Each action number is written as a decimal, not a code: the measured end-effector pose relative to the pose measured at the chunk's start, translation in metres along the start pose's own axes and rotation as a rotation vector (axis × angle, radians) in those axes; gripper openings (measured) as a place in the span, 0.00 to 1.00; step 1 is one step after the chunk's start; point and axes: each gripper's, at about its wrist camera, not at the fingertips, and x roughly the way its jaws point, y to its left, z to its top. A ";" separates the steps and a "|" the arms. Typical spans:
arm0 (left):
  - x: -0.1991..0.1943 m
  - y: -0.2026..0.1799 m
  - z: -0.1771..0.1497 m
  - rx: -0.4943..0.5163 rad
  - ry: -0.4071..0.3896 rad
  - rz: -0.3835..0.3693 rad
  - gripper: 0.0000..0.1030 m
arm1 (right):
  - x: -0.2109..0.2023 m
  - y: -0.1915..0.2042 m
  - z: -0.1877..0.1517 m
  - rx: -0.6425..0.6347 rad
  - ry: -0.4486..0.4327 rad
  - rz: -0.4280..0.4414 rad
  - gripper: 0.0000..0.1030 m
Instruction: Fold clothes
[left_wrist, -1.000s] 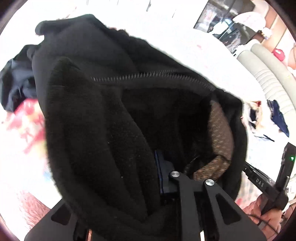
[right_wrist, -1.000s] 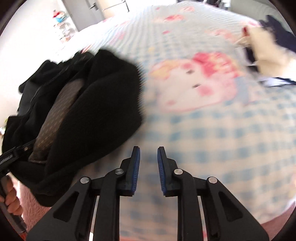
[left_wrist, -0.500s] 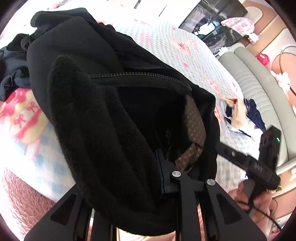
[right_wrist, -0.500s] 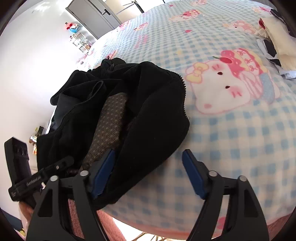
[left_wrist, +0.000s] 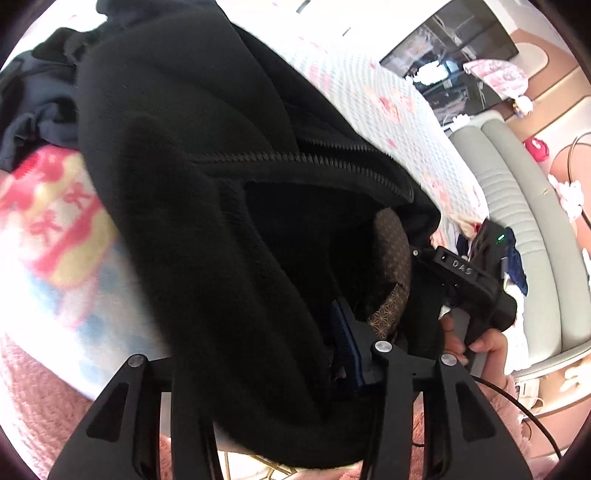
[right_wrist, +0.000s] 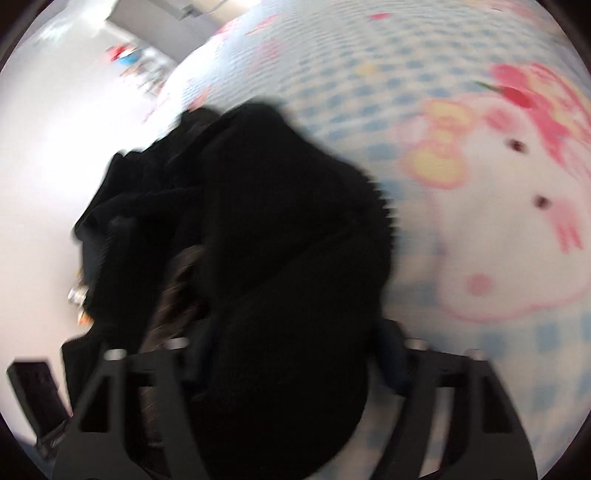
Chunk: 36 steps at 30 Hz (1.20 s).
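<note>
Blue and white checked bedding (right_wrist: 480, 350) with a pink cartoon cat print covers the bed that I work on, and behind it in my left view I see a grey padded headboard (left_wrist: 517, 206) and a dark screen (left_wrist: 454, 62) on the wall. On the near part of this bedding lies the black fleece jacket (left_wrist: 207, 206), bunched up, its open zipper (left_wrist: 332, 162) running across and a brown patterned lining (left_wrist: 395, 266) showing inside. My left gripper (left_wrist: 280, 350) has a thick fold of the fleece between its fingers; its jaws have just been opening, one blue pad (left_wrist: 343, 343) is bare beside the cloth, and I cannot tell if the fold is pressed. My right gripper (right_wrist: 291, 354) has its jaws around the jacket's near edge and has just been closing; the picture is blurred, so I cannot tell if the pads press the cloth. A hand (left_wrist: 476, 347) in a pink sleeve holds that gripper's handle, seen from the left camera. Some dark blue clothes (left_wrist: 33, 118) lie just behind the jacket
</note>
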 end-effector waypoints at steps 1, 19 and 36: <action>0.004 0.002 0.000 -0.002 0.004 0.004 0.45 | 0.001 0.007 -0.001 -0.034 0.007 0.028 0.42; -0.073 -0.062 0.055 0.254 -0.262 0.013 0.09 | -0.042 0.057 0.027 -0.115 -0.230 -0.152 0.21; -0.214 -0.131 0.050 0.388 -0.475 -0.531 0.09 | -0.319 0.133 -0.034 -0.200 -0.738 -0.127 0.22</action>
